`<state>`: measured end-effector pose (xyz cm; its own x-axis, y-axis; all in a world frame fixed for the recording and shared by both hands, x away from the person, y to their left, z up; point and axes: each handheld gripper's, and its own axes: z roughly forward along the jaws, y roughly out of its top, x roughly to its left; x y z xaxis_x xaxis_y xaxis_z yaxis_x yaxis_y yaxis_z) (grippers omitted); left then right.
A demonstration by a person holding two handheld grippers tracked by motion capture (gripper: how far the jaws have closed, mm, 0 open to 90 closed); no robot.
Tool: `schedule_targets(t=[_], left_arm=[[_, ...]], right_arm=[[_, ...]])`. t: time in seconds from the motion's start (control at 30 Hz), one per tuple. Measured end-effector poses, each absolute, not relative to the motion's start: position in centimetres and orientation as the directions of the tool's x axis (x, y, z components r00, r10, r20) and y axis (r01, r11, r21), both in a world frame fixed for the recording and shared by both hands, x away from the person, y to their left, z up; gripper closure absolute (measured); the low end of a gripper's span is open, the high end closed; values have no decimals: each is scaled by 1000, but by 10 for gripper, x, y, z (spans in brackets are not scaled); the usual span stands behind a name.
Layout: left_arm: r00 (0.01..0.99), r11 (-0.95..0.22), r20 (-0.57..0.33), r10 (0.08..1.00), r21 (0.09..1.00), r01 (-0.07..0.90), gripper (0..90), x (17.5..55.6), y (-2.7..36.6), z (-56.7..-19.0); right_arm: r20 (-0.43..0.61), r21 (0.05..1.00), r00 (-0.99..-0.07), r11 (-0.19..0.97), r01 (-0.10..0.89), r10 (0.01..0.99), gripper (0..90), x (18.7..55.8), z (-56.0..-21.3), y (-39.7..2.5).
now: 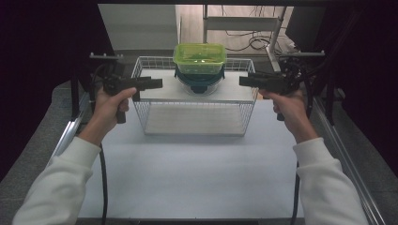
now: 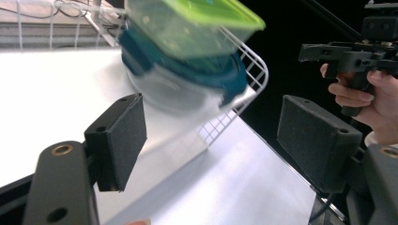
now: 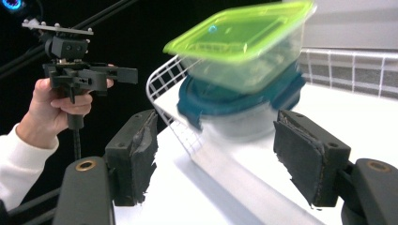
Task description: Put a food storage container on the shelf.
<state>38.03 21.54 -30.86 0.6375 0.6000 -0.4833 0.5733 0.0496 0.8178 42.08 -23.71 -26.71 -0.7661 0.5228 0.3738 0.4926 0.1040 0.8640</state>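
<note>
- Green-lidded box (image 1: 199, 57), see-through, square with round corners, sitting on top of a round clear bowl (image 1: 199, 83) with a dark blue-green lid.
- Both stacked at the back of a white wire basket (image 1: 149, 105), in the middle between the two sides.
- Blurry in both gripper views, box (image 2: 187, 26) and bowl (image 2: 180, 79) looking tilted there.
- Left gripper (image 1: 157, 84) held up at the basket's left side, pointing at the stack, jaws wide apart with nothing between them.
- Right gripper (image 1: 244, 80) held up at the basket's right side, pointing back the other way, jaws also wide apart and holding nothing.
- Neither one touching the box or bowl.
- Black foam pads (image 3: 300, 157) on the right gripper's jaws, rough and a bit torn at the edges.
- White sleeves (image 1: 61, 183) on both arms.
- Flat white table (image 1: 197, 178) with metal rails along the sides.
- Dark all around, cables (image 1: 256, 42) on the floor past the table.
</note>
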Motion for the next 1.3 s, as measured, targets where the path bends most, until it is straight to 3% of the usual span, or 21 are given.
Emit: schedule_targets(t=[0.2,0.47,0.9,1.3], left_arm=[[626,45,-507,592,797,603,242,347,210,-341],[632,-52,-427,647,802,595,248,305,193,-397],[621,-165,-371,690,755,635,260,271,171,-469],[608,-175,-368,704,739,651,257,274,170,-479]], right_arm=[[329,873,-791,154,463,516,301,389,-296,-242],[283,870,-802,211,445,525,295,341,-352,-253],[285,795,-742,284,537,607,289,304,-439,-270],[237,814,-733,281,508,637,277,297,-449,-274]])
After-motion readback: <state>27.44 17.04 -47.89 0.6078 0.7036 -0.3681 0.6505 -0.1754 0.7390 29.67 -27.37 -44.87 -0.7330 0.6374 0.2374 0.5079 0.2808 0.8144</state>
